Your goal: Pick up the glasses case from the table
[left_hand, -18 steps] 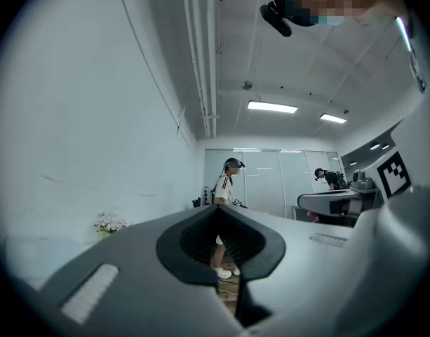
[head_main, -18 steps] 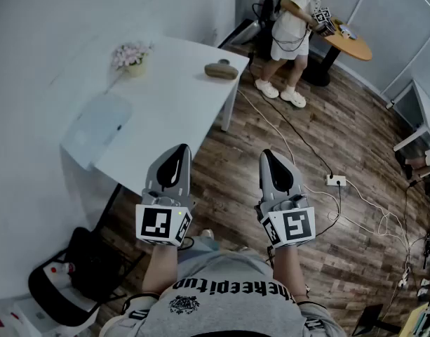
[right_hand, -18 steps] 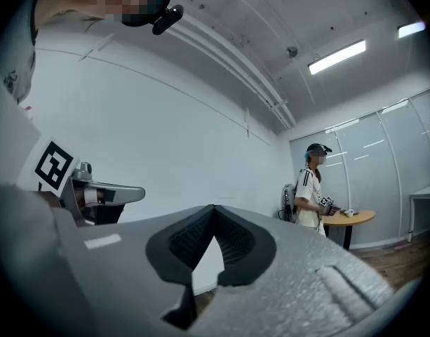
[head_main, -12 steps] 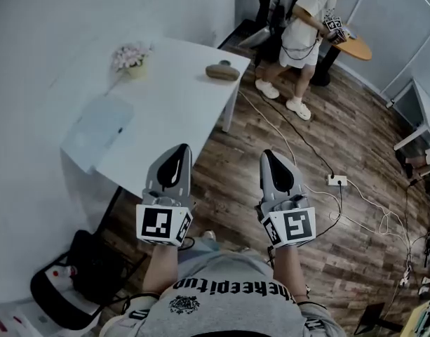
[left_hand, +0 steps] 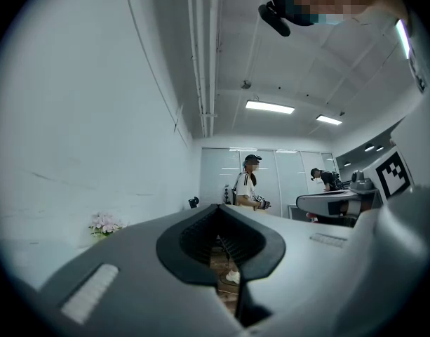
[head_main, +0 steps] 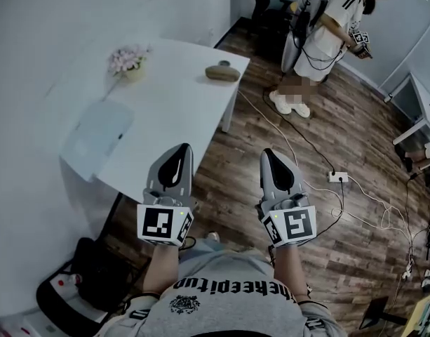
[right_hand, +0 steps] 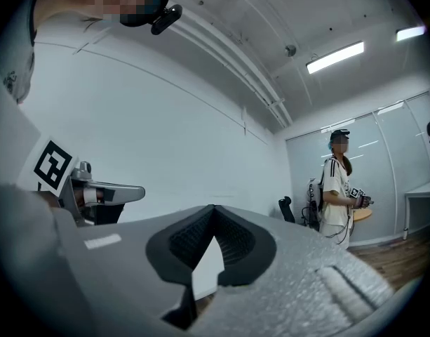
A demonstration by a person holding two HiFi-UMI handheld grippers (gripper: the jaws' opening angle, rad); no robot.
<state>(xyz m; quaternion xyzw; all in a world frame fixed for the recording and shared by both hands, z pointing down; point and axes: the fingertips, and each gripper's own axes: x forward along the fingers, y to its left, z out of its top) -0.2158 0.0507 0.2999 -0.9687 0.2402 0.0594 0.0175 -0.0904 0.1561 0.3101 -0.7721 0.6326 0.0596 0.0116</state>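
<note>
Only the head view showed the white table (head_main: 174, 121). My left gripper (head_main: 177, 153) and right gripper (head_main: 271, 157), both clenched empty, were well short of the glasses case (head_main: 222, 71) near its far edge. The bystander (head_main: 328, 37) had stepped further right.

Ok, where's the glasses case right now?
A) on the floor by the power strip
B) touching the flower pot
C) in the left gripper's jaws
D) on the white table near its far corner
D: the glasses case lies on the white table by its far corner, well ahead of the left gripper and right gripper, both shut on nothing.
</note>
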